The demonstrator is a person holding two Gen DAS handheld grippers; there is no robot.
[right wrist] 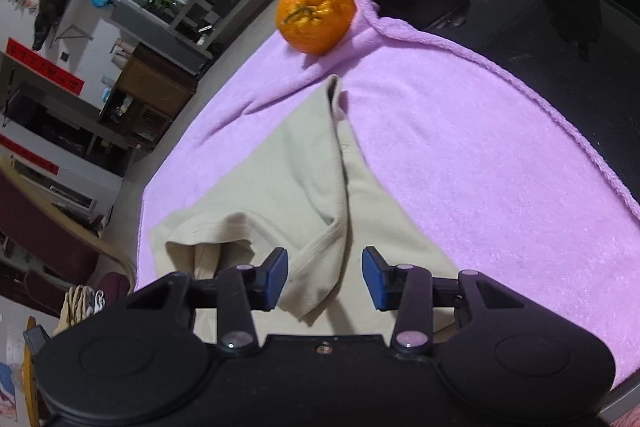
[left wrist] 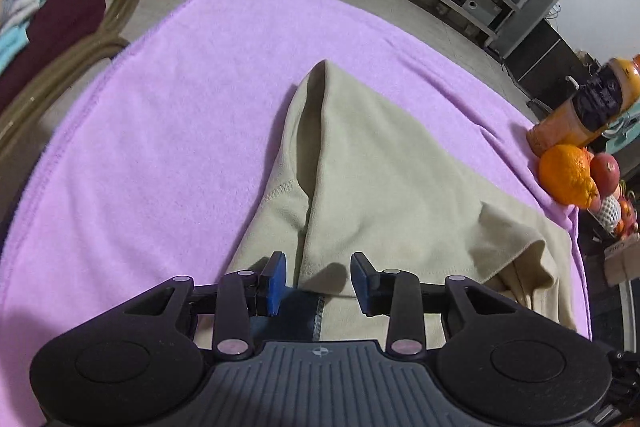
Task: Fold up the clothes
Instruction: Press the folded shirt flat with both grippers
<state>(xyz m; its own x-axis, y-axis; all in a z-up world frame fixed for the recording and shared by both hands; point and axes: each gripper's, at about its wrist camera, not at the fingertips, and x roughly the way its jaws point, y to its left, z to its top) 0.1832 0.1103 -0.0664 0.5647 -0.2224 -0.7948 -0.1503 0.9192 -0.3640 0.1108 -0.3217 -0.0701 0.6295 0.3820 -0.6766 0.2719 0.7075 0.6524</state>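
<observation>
Jaws apart over beige shirt

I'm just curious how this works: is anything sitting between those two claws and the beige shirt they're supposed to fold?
Nothing visible. The left gripper and right gripper both hang open directly over the beige shirt. The orange sits off at the purple blanket's edge.
</observation>
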